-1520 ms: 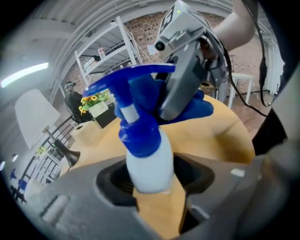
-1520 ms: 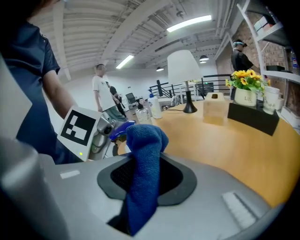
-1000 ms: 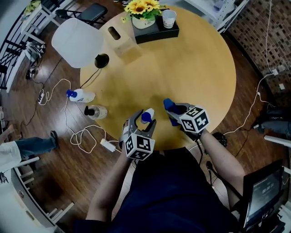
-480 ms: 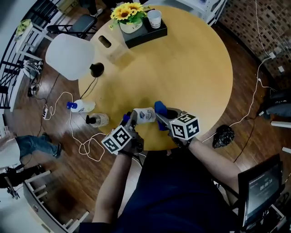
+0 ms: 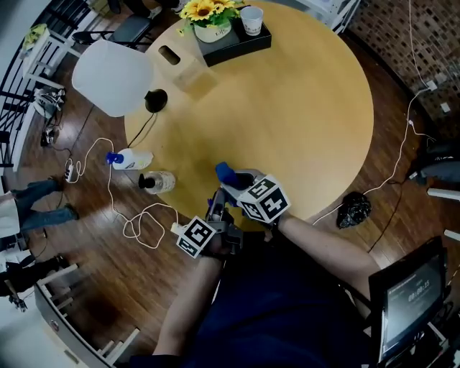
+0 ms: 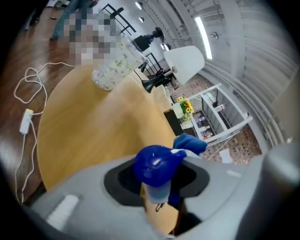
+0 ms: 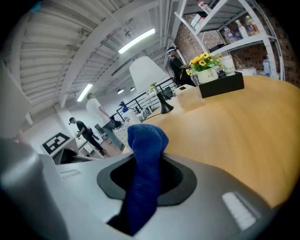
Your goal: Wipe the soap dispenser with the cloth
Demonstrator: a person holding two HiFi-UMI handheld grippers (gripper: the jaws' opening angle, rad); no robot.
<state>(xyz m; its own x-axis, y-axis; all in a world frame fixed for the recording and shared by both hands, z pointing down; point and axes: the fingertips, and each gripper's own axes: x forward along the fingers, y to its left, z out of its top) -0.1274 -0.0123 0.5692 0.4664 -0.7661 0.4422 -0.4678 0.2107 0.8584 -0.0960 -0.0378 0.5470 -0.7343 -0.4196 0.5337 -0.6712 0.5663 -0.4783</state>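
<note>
While both hands work at the table's (image 5: pixel 302 122) near edge, the two tools sit close together there, almost nose to nose.

Left hand-held gripper (image 5: pixel 215 210): marker cube toward the person, jaws pointing away across the wood. Jaws have just been closing with the soap dispenser (image 6: pixel 154 165) between them, and they now clamp it. Its blue pump head and pale translucent neck stick out past the jaws in the left gripper view. The bottle is carried over the table edge, not standing on the surface.

Right hand-held gripper (image 5: pixel 236 185): jaws pinched on the cloth (image 7: pixel 144 157), a dark blue terry fold. It runs up through the jaw gap and ends in a rounded bunch above it. From the head view the cloth's free end points up and left, just beyond the left tool. In the left gripper view the cloth lies just beside the pump head; contact between them cannot be told.

Far side of table: black tray (image 5: pixel 241 44) holding a pot of sunflowers (image 5: pixel 208 10) and a paper cup (image 5: pixel 251 19). A white lamp shade (image 5: pixel 111 68) hangs over the left rim.

Off the left edge, on the wood floor: a white bottle with blue cap (image 5: pixel 131 159), a clear bottle (image 5: pixel 157 181) and a loose white cable (image 5: pixel 136 223).
</note>
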